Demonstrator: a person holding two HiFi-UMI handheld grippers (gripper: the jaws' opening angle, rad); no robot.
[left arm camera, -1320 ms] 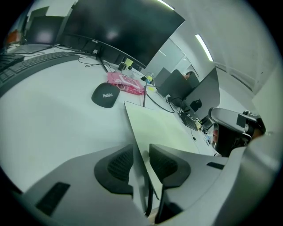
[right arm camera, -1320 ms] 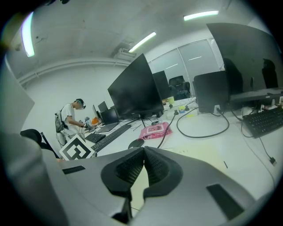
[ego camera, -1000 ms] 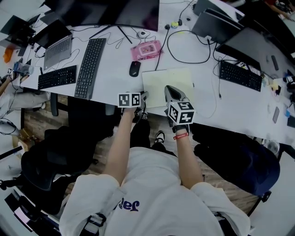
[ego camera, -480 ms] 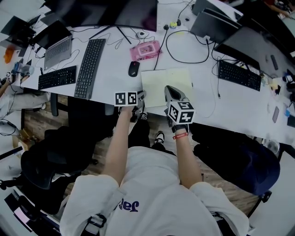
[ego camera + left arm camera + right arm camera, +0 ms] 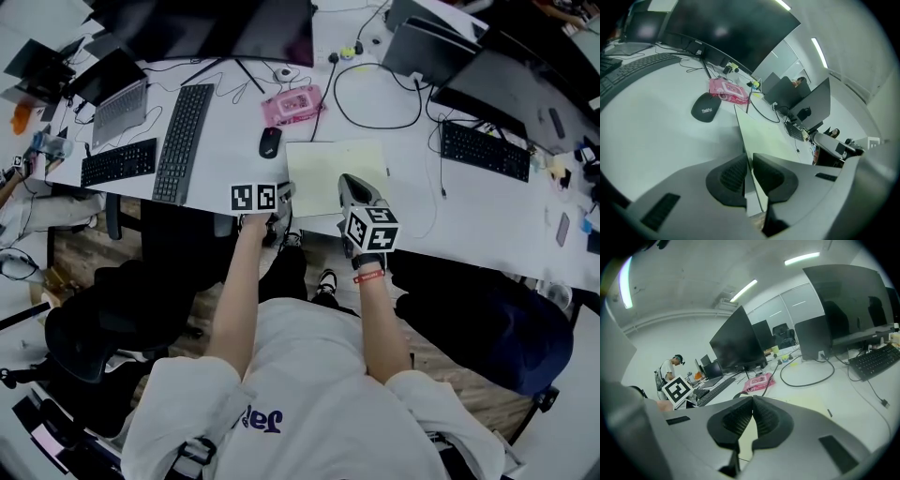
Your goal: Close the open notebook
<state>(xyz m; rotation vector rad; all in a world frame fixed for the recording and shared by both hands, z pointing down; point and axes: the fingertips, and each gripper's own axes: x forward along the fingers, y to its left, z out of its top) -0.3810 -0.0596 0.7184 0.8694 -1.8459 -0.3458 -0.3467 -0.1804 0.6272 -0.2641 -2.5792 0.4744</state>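
Notebook (image 5: 323,169) edge lies between closing left fingers (image 5: 732,176), apparently pinched; right fingers (image 5: 736,421) clenched empty over it.

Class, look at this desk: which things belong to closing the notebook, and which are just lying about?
Part of the job:
- notebook
- left gripper, jaws closing on the notebook's edge
- right gripper, jaws together, over the notebook's near edge

Just lying about:
- mouse
- pink pack
- keyboard
- laptop
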